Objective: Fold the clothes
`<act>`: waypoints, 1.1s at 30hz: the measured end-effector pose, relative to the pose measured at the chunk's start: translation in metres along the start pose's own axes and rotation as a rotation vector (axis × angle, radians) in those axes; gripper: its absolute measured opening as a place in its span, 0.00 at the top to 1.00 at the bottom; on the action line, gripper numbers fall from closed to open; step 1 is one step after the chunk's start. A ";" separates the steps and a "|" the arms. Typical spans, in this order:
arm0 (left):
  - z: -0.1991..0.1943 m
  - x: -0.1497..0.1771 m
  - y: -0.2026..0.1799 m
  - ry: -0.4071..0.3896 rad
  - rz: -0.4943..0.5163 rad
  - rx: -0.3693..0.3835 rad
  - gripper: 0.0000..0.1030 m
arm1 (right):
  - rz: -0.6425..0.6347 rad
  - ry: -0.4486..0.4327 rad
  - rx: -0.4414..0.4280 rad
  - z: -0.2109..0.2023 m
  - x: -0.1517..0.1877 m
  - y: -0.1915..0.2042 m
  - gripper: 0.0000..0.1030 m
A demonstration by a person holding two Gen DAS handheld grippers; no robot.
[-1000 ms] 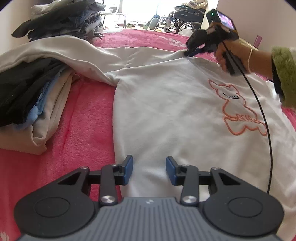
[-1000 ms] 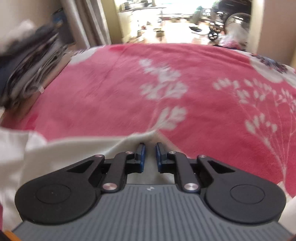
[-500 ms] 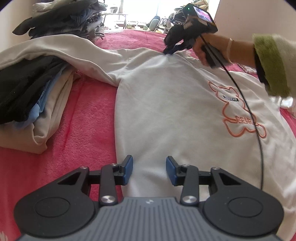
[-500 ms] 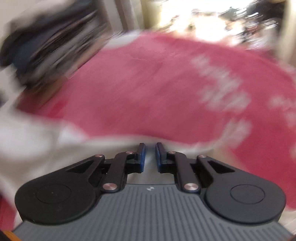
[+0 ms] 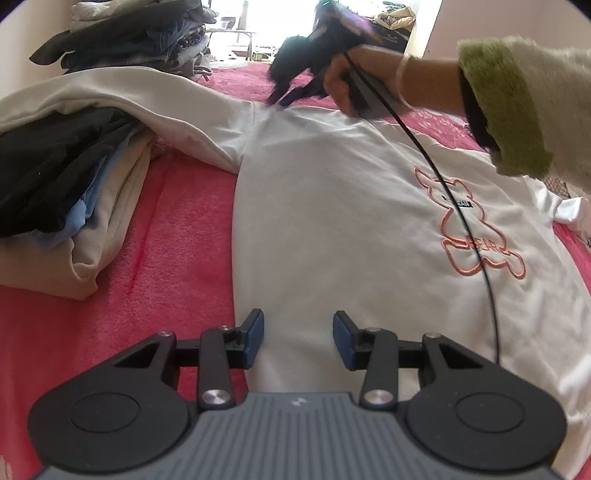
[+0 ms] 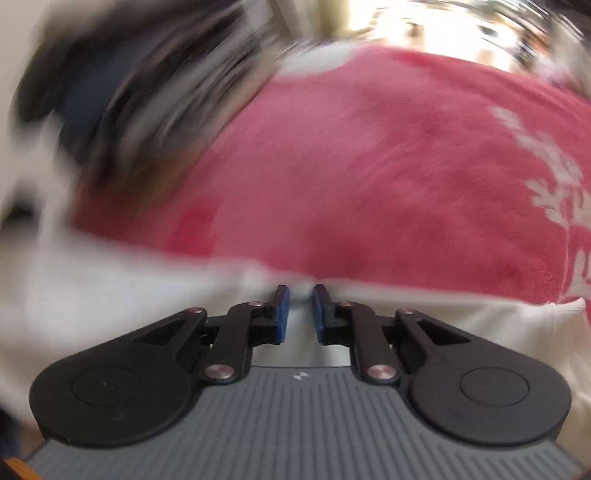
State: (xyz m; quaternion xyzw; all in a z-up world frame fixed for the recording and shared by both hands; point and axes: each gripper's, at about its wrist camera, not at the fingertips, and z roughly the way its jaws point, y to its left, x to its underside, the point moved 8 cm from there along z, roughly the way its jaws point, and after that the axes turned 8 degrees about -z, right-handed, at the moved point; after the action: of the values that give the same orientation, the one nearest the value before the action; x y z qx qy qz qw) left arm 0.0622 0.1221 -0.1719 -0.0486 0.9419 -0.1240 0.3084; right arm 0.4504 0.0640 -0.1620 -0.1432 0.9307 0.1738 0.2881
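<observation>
A white sweatshirt (image 5: pixel 332 206) with an orange bear outline lies front up on the pink blanket (image 5: pixel 177 236). One sleeve is draped leftward over a stack of folded clothes. My left gripper (image 5: pixel 298 332) hangs open just over the shirt's near left edge, with nothing between its fingers. At the far shoulder, near the sleeve seam, my right gripper (image 5: pixel 280 99) is shut on the shirt's edge, held by a hand in a fuzzy green sleeve (image 5: pixel 517 92). The right wrist view is blurred; white shirt fabric (image 6: pixel 110 295) sits pinched in the right gripper (image 6: pixel 299 308).
A stack of folded clothes (image 5: pixel 62 177) lies on the left under the sleeve. A dark heap of clothes (image 5: pixel 140 33) stands behind it. A black cable (image 5: pixel 480 240) from the right gripper trails across the shirt's print. Pink blanket (image 6: pixel 369 166) stretches beyond the shirt.
The right gripper has swept left along the shirt's far edge, from near the collar to the left shoulder, pulling the fabric with it. The left gripper has stayed put and open.
</observation>
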 end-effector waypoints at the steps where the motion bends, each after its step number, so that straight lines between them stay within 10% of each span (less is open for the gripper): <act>1: 0.000 0.000 0.001 -0.001 -0.005 0.003 0.58 | 0.058 -0.045 0.025 -0.012 -0.010 -0.011 0.83; 9: -0.002 -0.004 0.006 -0.013 -0.032 0.025 0.58 | 0.122 -0.171 0.020 -0.179 -0.026 -0.094 0.71; 19: -0.019 -0.019 0.006 -0.093 0.002 -0.054 0.57 | 0.192 -0.306 0.256 -0.395 0.072 -0.212 0.31; 26: -0.046 -0.050 -0.011 -0.147 0.050 -0.086 0.54 | 0.185 -0.292 0.343 -0.461 0.174 -0.225 0.16; 33: -0.018 -0.103 -0.094 -0.078 0.208 -0.019 0.50 | 0.154 -0.309 0.251 -0.432 0.183 -0.229 0.14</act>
State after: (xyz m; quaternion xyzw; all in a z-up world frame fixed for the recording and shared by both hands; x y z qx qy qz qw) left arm 0.1358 0.0523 -0.0742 0.0415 0.9302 -0.0804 0.3557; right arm 0.1794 -0.3478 0.0102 -0.0064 0.8981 0.0981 0.4286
